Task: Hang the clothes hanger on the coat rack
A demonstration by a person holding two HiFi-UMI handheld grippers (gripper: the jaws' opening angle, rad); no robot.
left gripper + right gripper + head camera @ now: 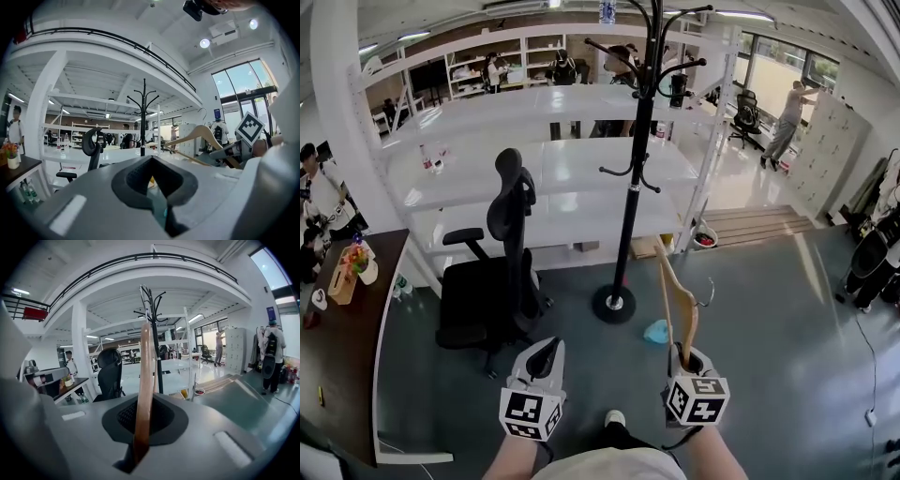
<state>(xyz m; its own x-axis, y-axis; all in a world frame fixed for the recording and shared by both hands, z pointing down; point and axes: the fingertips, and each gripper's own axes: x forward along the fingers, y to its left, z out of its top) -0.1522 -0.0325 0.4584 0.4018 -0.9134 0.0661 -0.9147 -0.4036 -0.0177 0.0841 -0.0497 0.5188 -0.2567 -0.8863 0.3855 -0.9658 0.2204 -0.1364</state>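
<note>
right claw (682, 355) tight on hanger (680, 298), grey floor (769, 309), coat rack (630, 187), white shelving (534, 169)

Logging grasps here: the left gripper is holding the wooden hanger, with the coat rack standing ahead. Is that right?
No: the right gripper holds the hanger, as the right gripper view shows; the coat rack stands ahead.

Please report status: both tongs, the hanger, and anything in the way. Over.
Left tongs shut, empty. Right tongs shut on light wooden clothes hanger, not yet hung. Black coat rack ahead; black office chair to its left.
</note>
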